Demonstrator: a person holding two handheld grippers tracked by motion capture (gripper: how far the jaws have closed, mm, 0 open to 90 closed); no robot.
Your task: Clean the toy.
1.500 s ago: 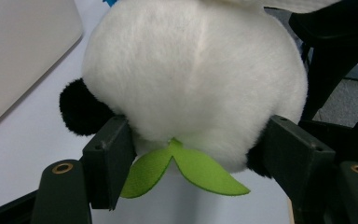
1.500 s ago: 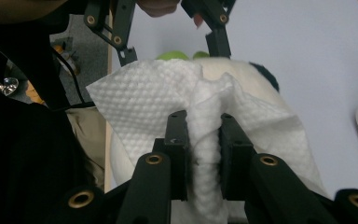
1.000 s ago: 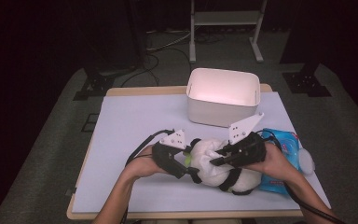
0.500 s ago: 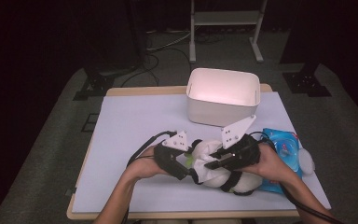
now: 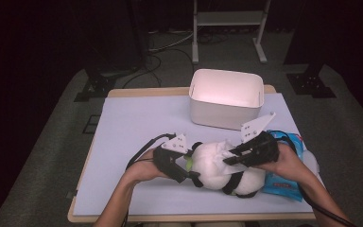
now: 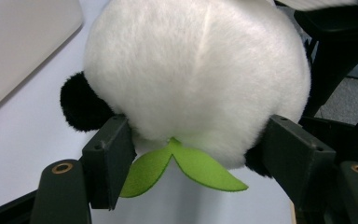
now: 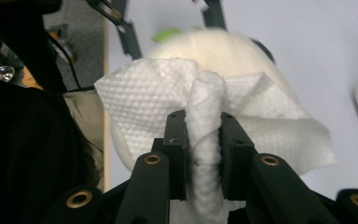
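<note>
Midway through wiping the plush panda (image 5: pixel 220 165) lying on the counter (image 5: pixel 137 123), near edge, right of centre. Left gripper (image 5: pixel 176 163) fingers clamped on its head; right gripper (image 5: pixel 236 156) fingers pinched on a white wipe (image 7: pixel 205 112) pressed to the fur. Far white bin (image 5: pixel 226 97) empty; wipe pack (image 5: pixel 283 177) at right

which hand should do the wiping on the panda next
Right. The right tongs are already shut on the white embossed paper wipe, which lies against the white plush panda toy. The left tongs are clamped on the panda's head, so they are better placed to steady it.
</note>
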